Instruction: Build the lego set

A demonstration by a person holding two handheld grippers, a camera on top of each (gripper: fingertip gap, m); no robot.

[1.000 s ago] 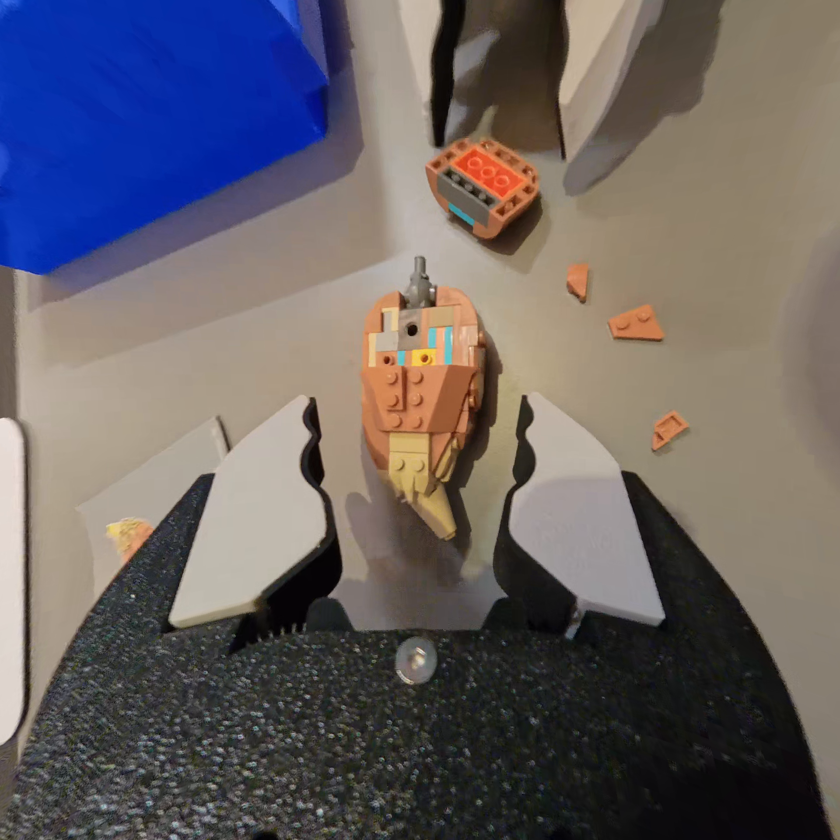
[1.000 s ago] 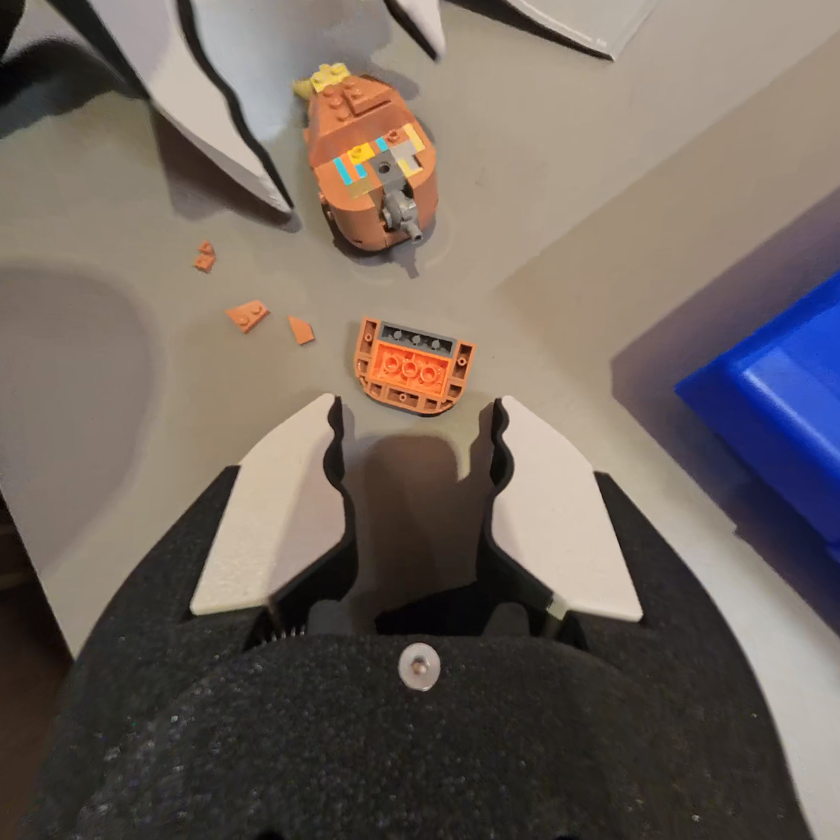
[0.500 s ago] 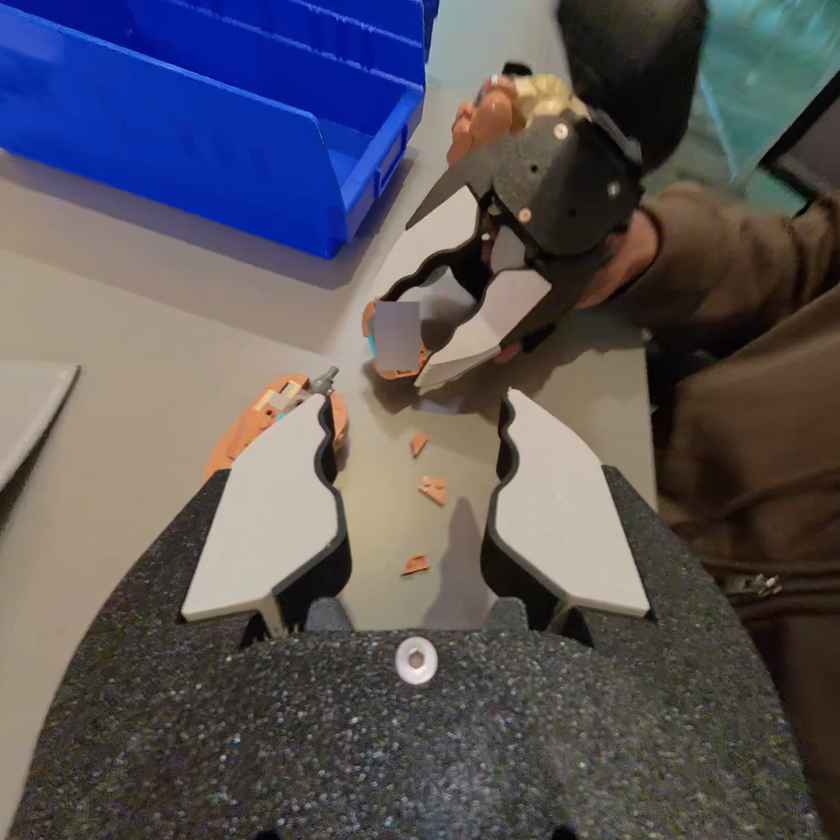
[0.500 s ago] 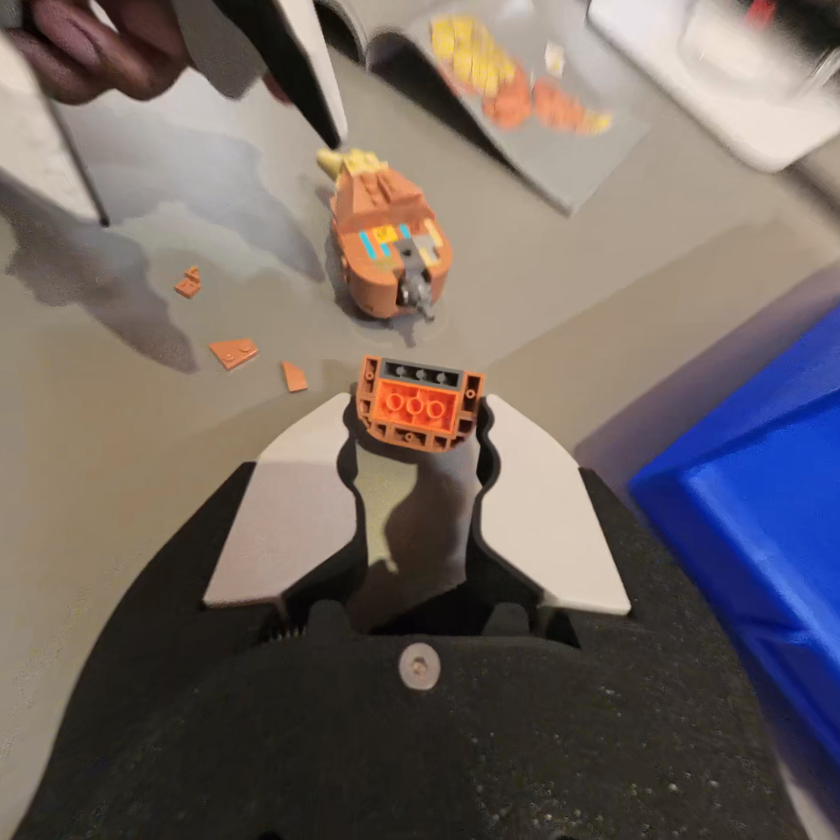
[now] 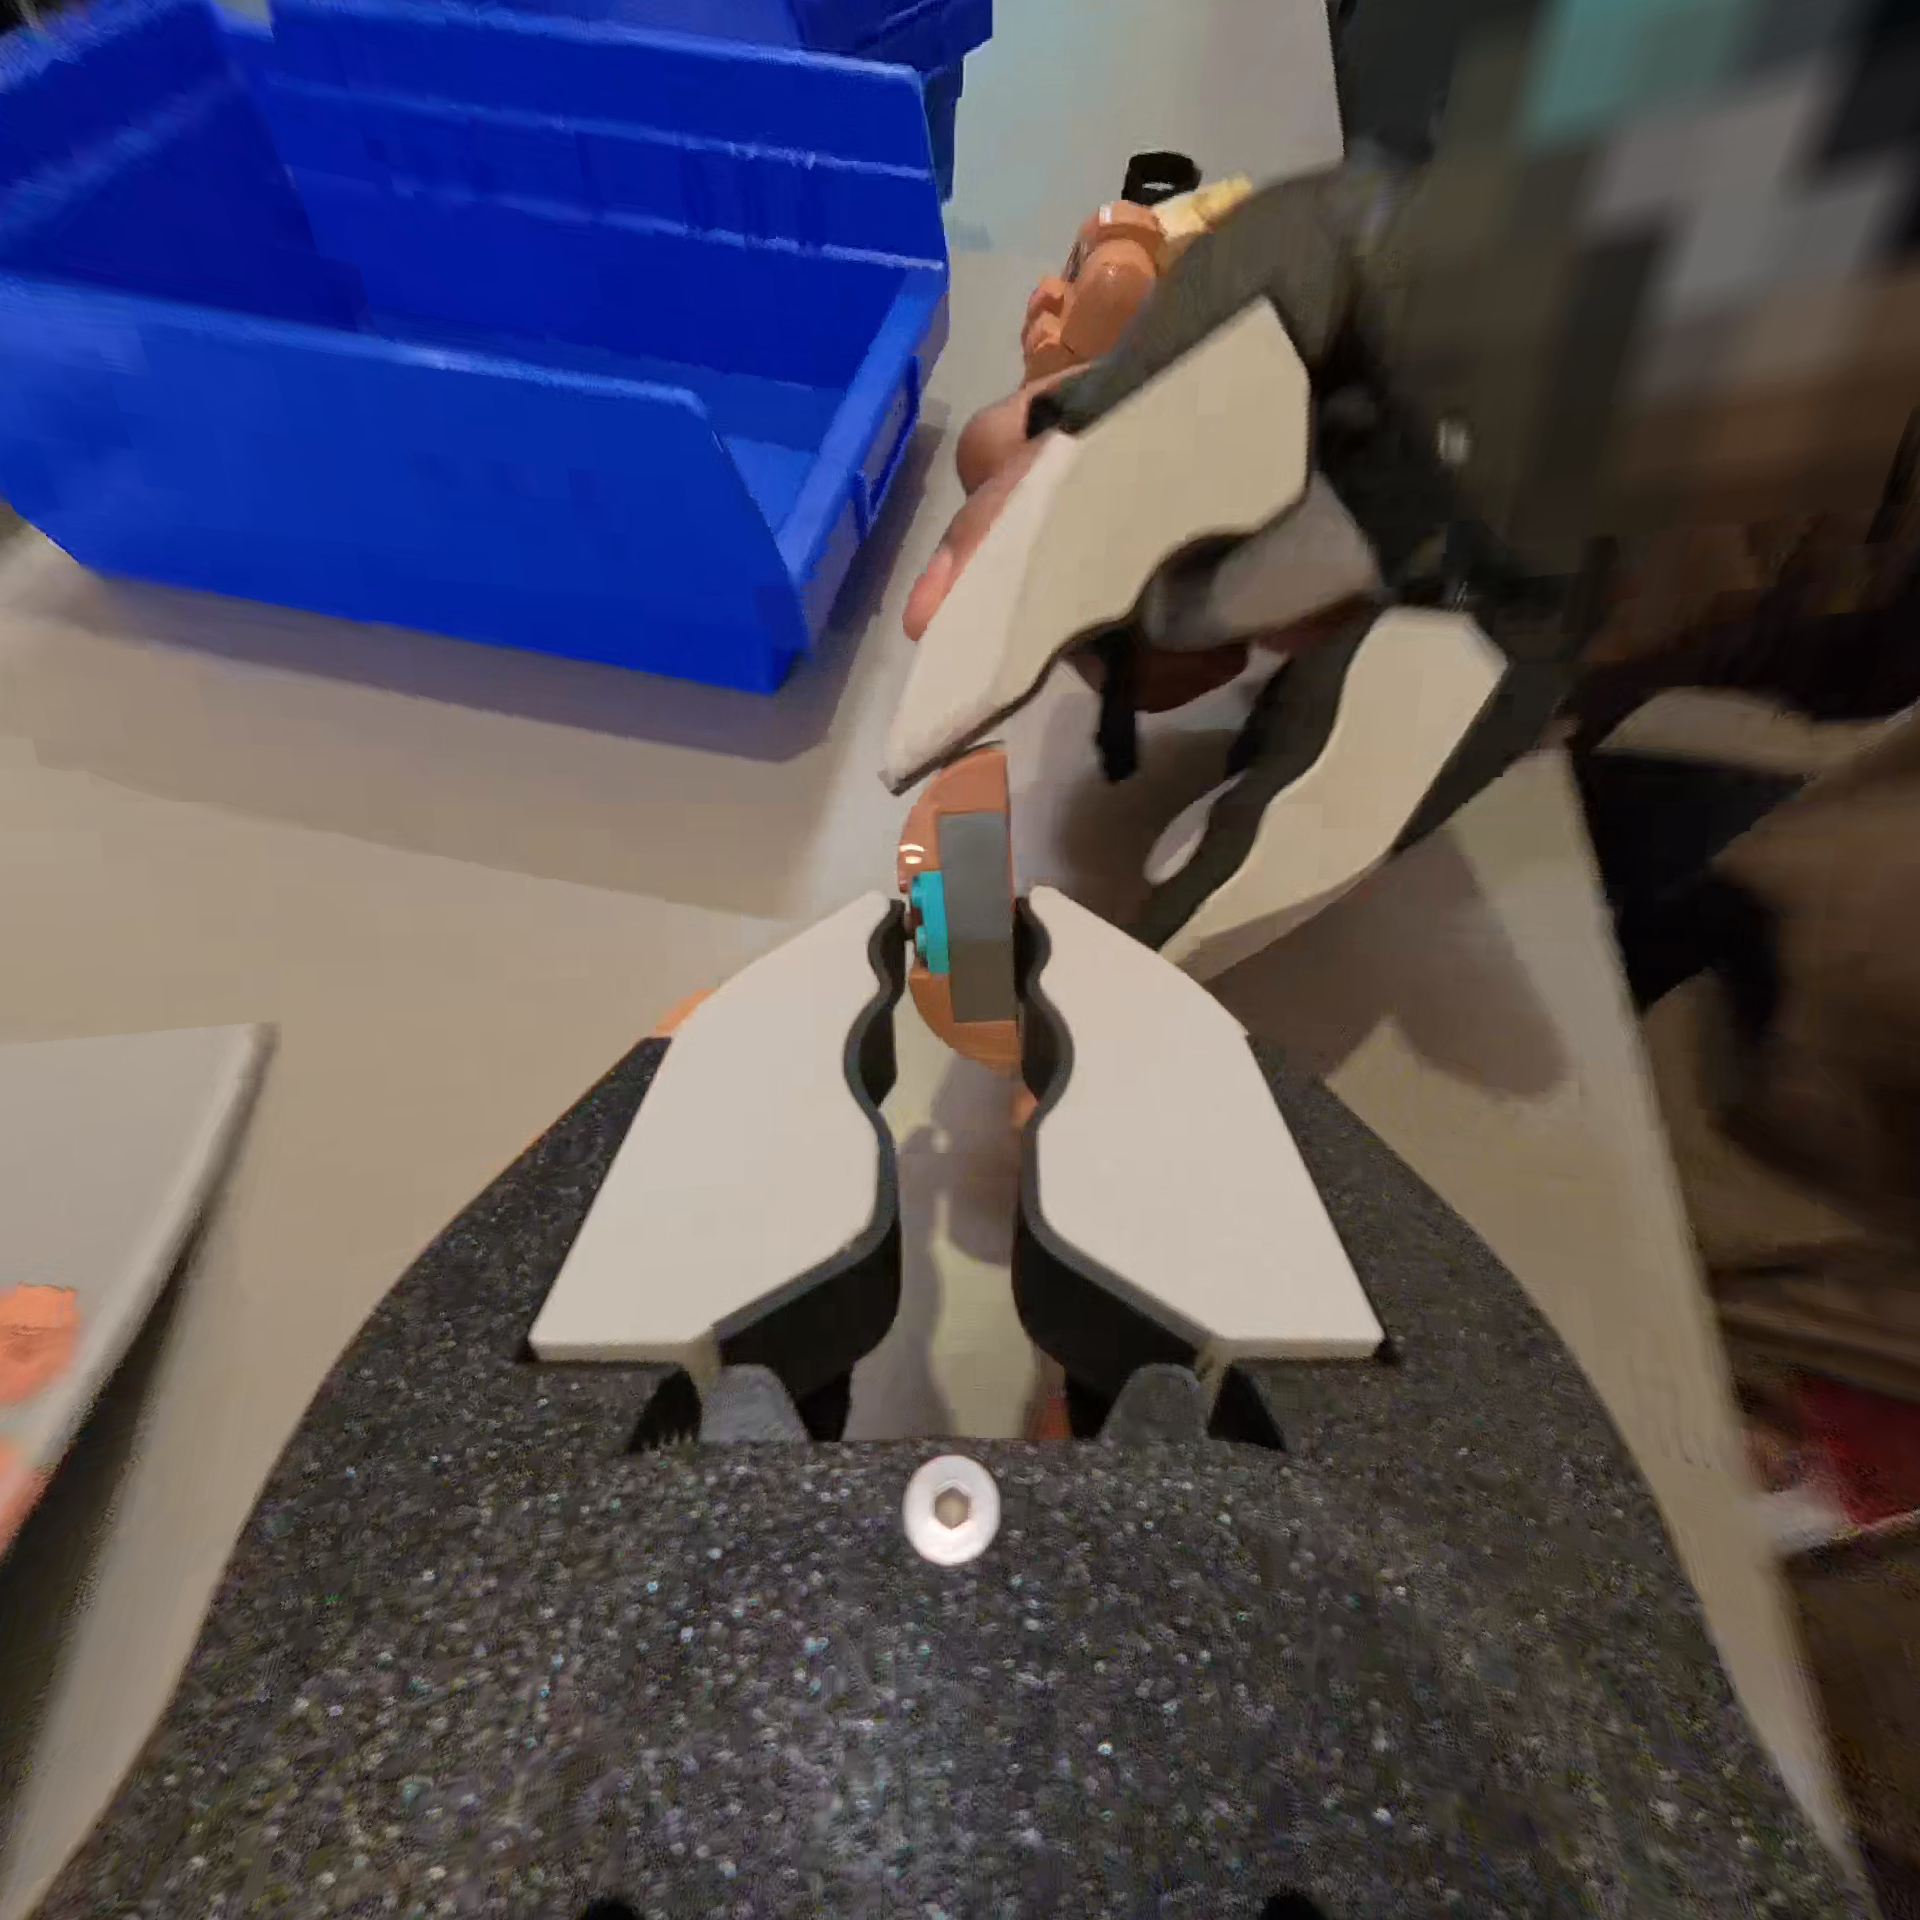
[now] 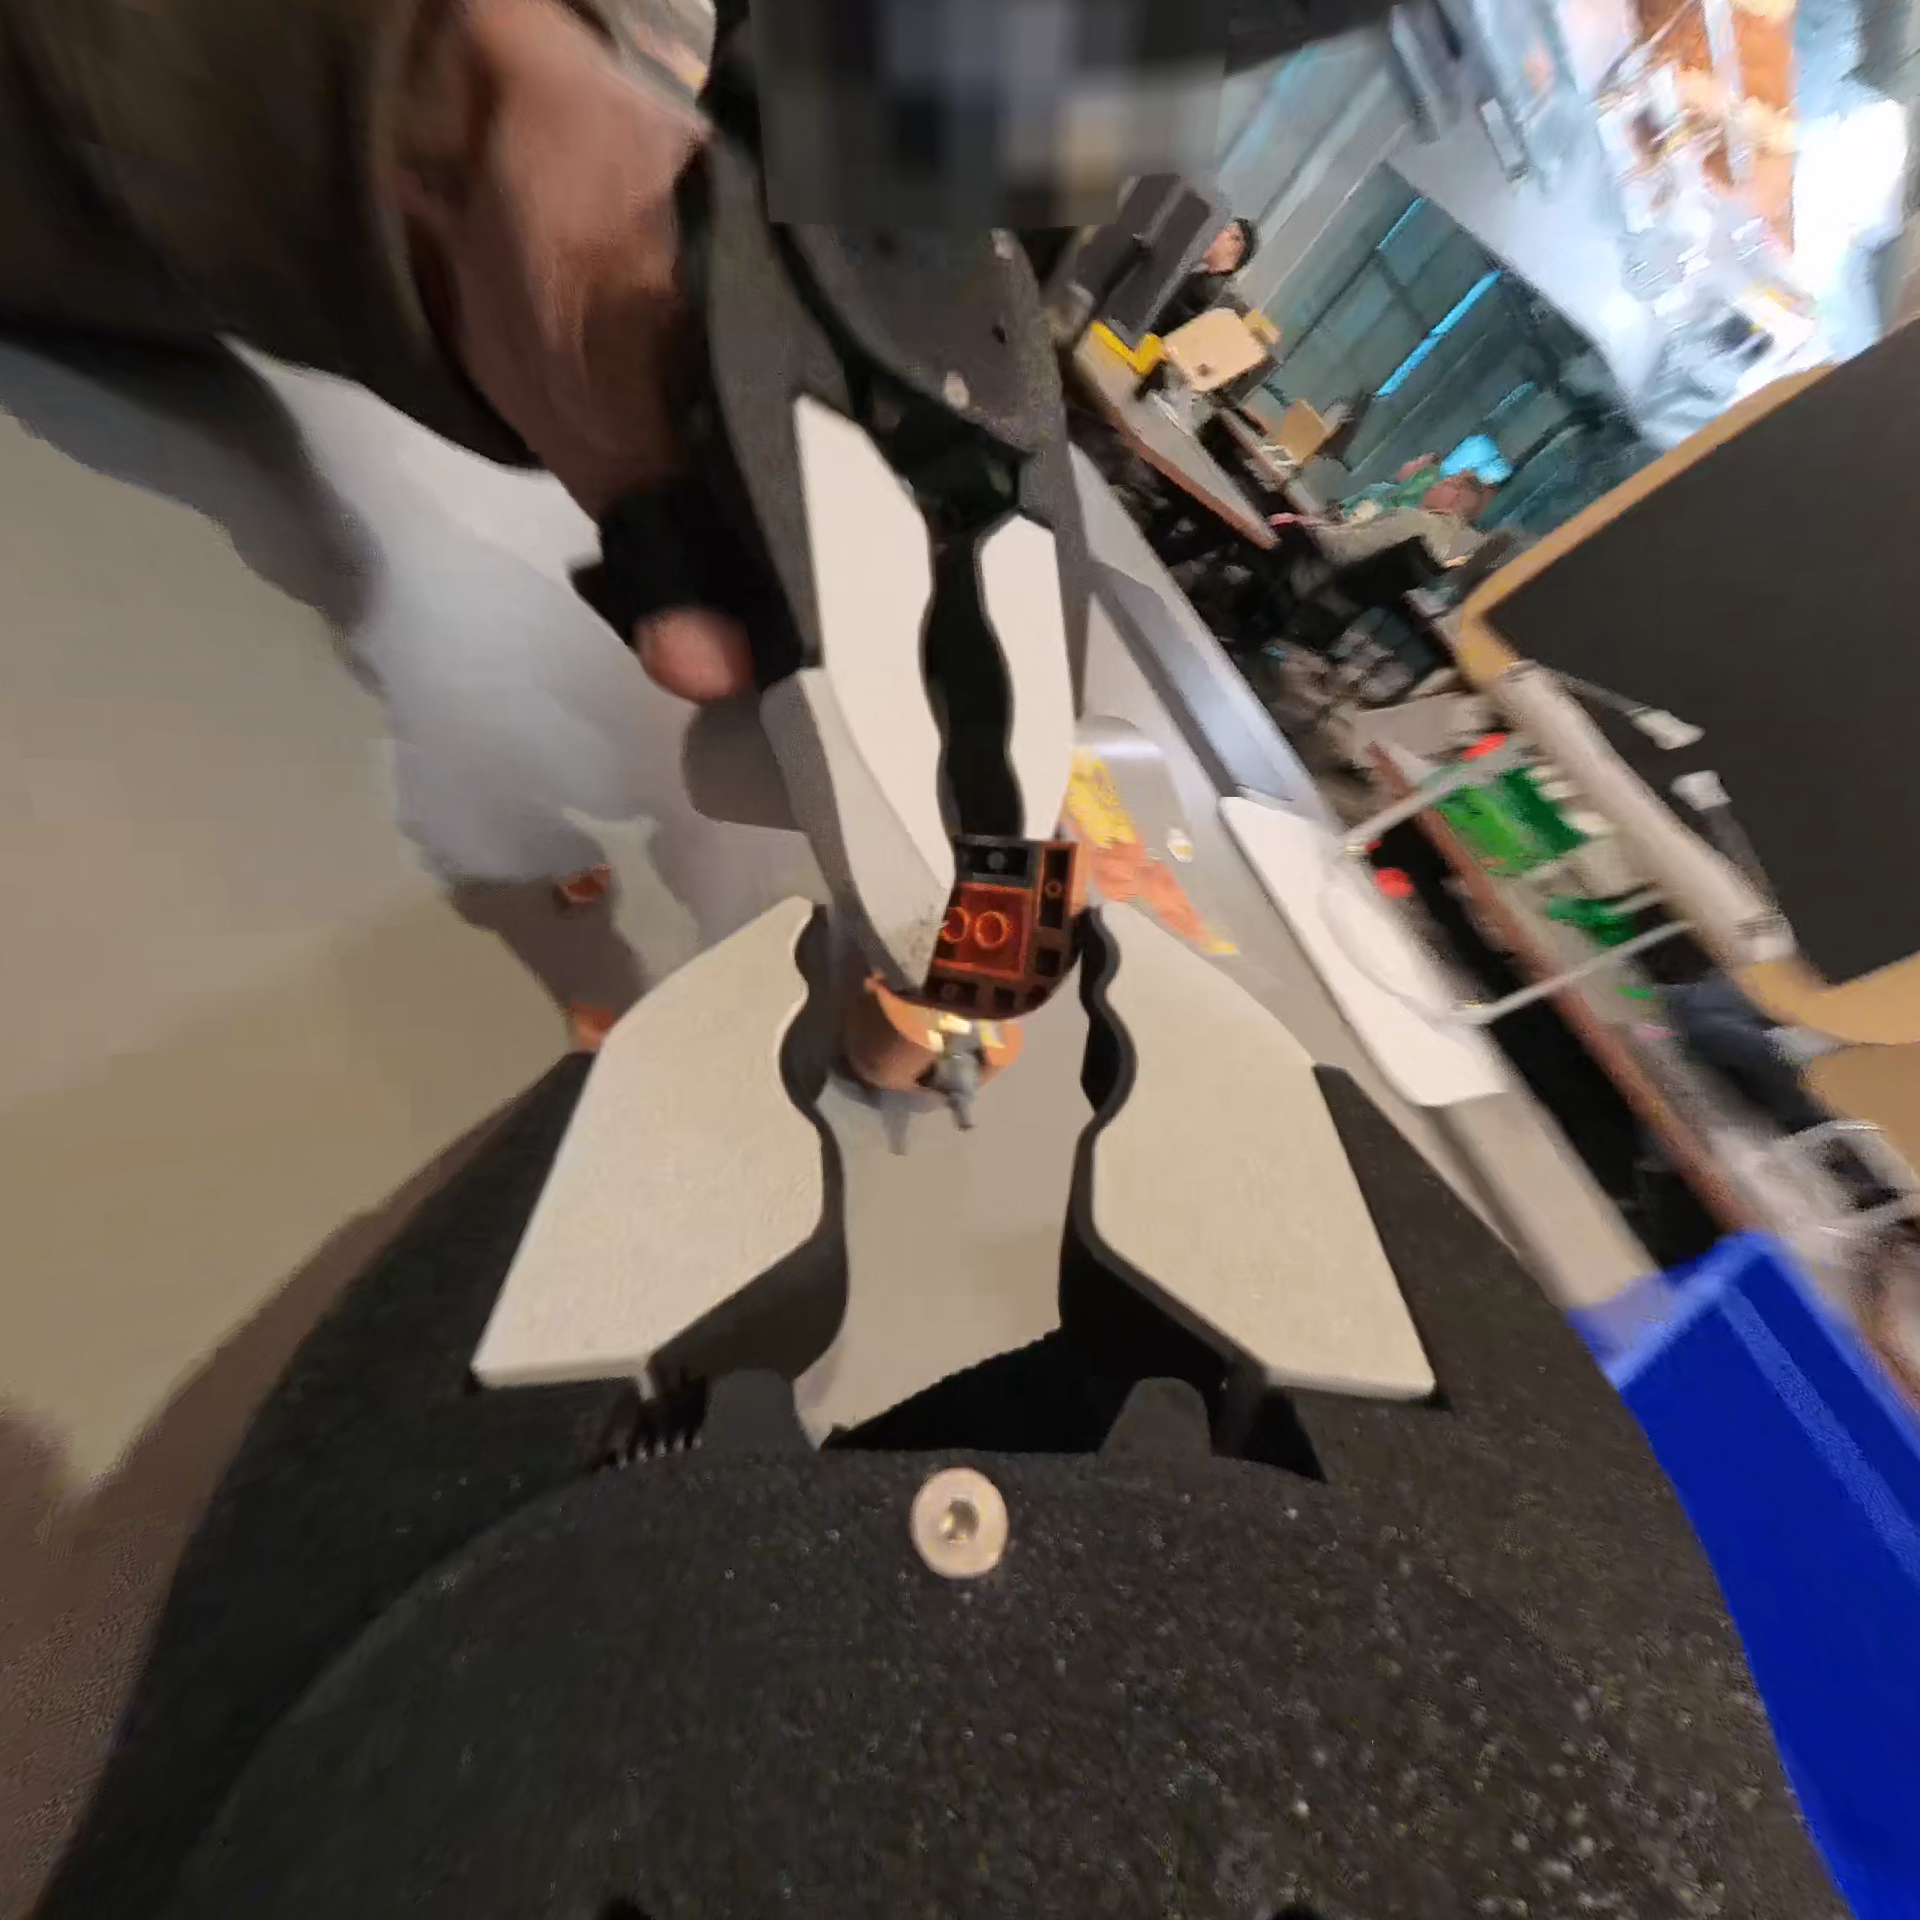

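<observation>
- Whereas half a second ago the left claw (image 5: 961, 902) stood open over bare surface (image 5: 416, 883), it is now nearly closed, pinching the curved brown sub-assembly (image 5: 977, 935) edge-on between its fingertips.
- That piece is off the surface and turned on its side. The left wrist view shows its grey plate and a teal brick, and the right wrist view shows its red studs and dark frame.
- The right claw (image 6: 951, 920), whose fingers flanked the same piece a moment ago, now stands wide apart and holds nothing. I judge that the piece has passed from right to left.
- Just below the held piece, the main model body (image 6: 904, 1049) lies on the surface with its grey pin (image 6: 961, 1086) pointing toward the right wrist camera. It sits in the gap between the right fingers, and I cannot tell whether they touch it.
- Judging by this, the next step is to mate the sub-assembly with the body. The free right claw could steady the body while the left presses the piece on.
- Loose brown plates (image 6: 582, 883) remain on the surface to the left, so the build is not finished.
- Farther off, a blue bin (image 5: 468, 499) sits at the far left in the left wrist view.
- An instruction sheet (image 6: 1143, 883) lies beyond the model.
</observation>
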